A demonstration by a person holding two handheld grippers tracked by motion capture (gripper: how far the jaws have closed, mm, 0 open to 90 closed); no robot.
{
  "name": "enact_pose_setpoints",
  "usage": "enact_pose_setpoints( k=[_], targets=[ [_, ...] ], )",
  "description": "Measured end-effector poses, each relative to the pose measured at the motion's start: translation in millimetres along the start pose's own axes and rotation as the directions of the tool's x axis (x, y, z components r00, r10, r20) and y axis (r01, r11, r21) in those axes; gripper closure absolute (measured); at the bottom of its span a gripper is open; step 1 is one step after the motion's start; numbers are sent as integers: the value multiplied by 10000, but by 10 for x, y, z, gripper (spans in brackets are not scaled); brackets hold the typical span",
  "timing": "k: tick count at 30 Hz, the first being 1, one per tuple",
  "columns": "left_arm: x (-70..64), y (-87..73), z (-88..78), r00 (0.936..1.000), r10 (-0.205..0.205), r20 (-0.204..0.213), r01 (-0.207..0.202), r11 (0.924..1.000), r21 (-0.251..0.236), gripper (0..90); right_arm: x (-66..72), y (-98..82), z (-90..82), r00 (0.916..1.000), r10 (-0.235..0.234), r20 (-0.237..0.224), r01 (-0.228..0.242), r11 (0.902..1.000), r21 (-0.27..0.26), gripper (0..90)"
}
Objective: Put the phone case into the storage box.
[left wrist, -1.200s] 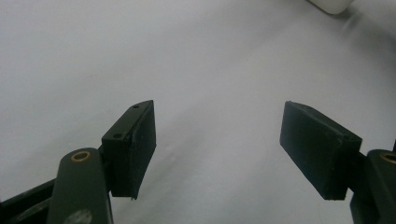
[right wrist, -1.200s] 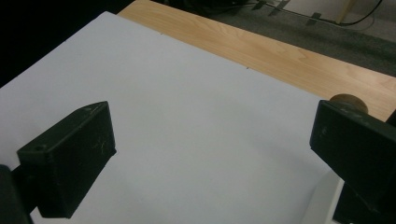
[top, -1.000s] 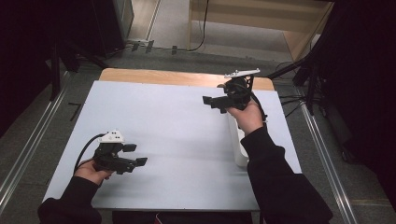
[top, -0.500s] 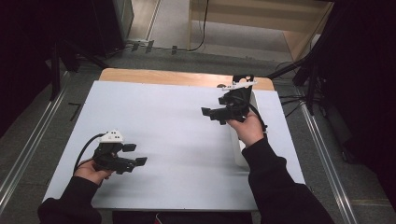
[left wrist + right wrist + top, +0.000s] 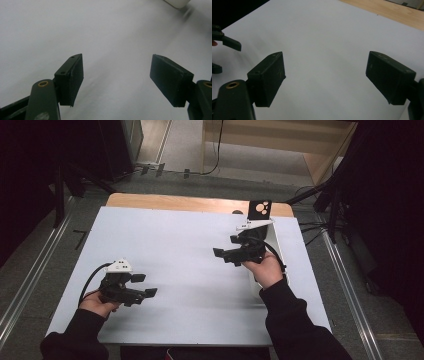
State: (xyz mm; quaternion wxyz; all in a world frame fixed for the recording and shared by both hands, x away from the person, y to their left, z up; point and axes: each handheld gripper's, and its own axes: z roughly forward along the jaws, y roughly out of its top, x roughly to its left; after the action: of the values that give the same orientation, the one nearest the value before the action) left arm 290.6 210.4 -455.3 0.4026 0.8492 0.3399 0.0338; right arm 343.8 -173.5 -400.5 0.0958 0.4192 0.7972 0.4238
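Note:
My left gripper (image 5: pixel 144 285) hovers low over the white table sheet (image 5: pixel 180 240) at the near left, jaws open with nothing between them; in the left gripper view (image 5: pixel 116 65) I see bare sheet between the pads. My right gripper (image 5: pixel 226 256) is held over the right half of the sheet and points left. Its jaws have just been closing a little, and they stand open with nothing between them (image 5: pixel 325 62). A white oblong object (image 5: pixel 275 244) lies on the sheet beside the right hand, partly hidden by hand and sleeve; its corner shows far off (image 5: pixel 176 2).
A black card with white dots (image 5: pixel 260 209) stands at the back right edge. A wooden strip (image 5: pixel 175 202) borders the sheet at the back. Metal rails (image 5: pixel 30 270) run along both sides on the floor. The left gripper's jaws (image 5: pixel 228 43) show far off in the right gripper view.
The right hand has moved nearer and lower, a little to the left, and uncovered the black dotted card behind it. The left hand has not moved.

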Motion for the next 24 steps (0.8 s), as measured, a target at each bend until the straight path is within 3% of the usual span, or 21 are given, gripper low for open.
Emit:
enact_pose_setpoints(
  k=[5, 24],
  targets=[
    [-2, 1, -1, 10000, 15, 8, -15, 10000, 0, 269, 51, -92, -5, 9995, -85, -291, 90, 9998, 189, 188],
    [1, 2, -3, 10000, 26, -7, -26, 10000, 0, 269, 209, -451, -59, 9978, -260, -612, 281, 9990, 340, 189]
  ],
)
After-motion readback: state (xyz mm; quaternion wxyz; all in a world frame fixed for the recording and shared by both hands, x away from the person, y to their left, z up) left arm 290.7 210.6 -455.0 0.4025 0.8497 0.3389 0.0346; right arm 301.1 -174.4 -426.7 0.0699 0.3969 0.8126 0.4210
